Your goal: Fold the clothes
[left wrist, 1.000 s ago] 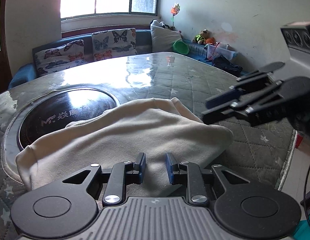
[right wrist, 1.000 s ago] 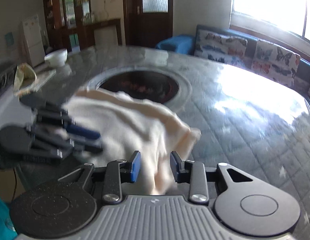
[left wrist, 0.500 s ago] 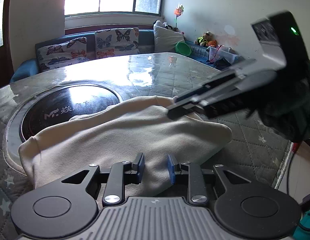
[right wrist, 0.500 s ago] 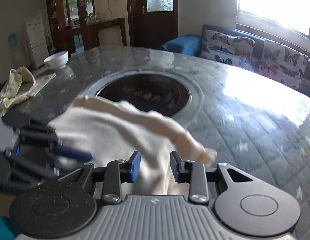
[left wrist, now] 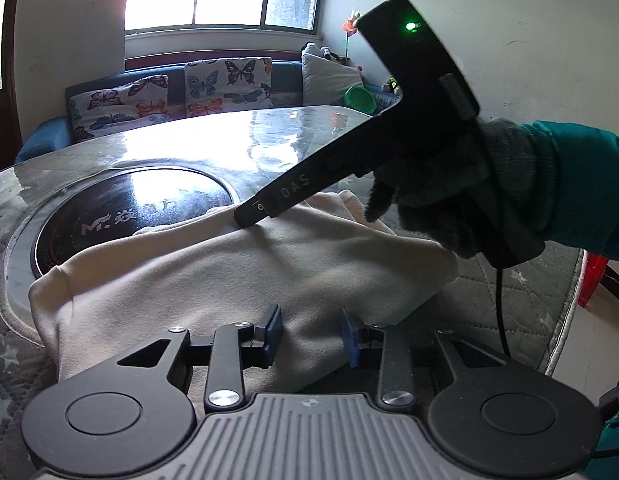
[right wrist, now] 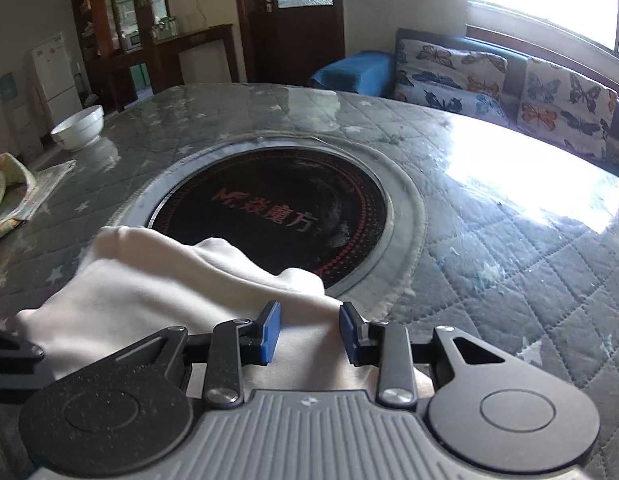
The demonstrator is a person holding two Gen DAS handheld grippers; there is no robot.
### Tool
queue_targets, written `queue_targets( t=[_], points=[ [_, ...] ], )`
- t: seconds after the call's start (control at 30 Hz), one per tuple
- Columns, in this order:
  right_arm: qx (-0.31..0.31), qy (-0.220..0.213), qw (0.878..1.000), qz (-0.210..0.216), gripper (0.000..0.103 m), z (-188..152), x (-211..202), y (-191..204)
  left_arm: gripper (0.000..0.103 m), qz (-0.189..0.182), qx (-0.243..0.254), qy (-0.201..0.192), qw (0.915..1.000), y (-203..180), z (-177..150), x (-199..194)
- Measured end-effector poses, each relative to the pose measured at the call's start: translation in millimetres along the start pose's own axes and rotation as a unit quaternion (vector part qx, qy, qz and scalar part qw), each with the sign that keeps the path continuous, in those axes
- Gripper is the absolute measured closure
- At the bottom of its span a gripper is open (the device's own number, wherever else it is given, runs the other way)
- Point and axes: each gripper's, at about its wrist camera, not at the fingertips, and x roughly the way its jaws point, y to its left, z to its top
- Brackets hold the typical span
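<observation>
1. Your right gripper (left wrist: 245,218), jaws apart, has swung across onto the cream garment (left wrist: 229,280).
2. Your left gripper (left wrist: 311,334) stays spread over its near edge.
3. Garment lies on the table (right wrist: 509,260), overlapping the round cooktop (right wrist: 269,208).

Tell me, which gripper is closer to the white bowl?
Probably right. The right gripper faces the white bowl across the table; the left gripper sits over the cream garment, bowl unseen there.

The near edge of the cream garment (left wrist: 245,280) is hidden behind the left gripper (left wrist: 311,334) at lower centre, the right gripper (left wrist: 249,216) has its fingertips concealed edge-on at mid-frame, and the patterned cloth (right wrist: 9,192) is cut off at the left edge.
</observation>
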Motion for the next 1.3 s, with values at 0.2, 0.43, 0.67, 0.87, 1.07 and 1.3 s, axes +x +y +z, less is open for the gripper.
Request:
queue_targets(
  t=[0.2,0.43,0.67,0.87,1.07,1.3],
  points=[
    [-0.015,-0.01,1.0,0.003,0.07,8,-1,10,0.065,-0.003,-0.002,-0.002,1.0,1,-1,-1],
    [-0.031,0.005,0.999,0.006,0.07,18,22,23,0.065,-0.007,-0.005,-0.004,1.0,4,-1,-1],
    [-0.04,-0.008,0.999,0.012,0.065,19,10,26,0.064,-0.008,-0.009,-0.009,0.9999,6,-2,-5],
    [-0.057,-0.019,0.998,0.025,0.063,16,-6,34,0.063,0.026,-0.024,-0.028,0.999,24,1,-29],
    [-0.096,-0.03,0.993,0.056,0.059,3,-32,57,0.063,0.099,-0.08,-0.046,0.9909,68,1,-58],
    [-0.155,-0.03,0.982,0.104,0.056,-12,-50,95,0.065,0.16,-0.157,-0.038,0.9739,119,-4,-72]
  ],
)
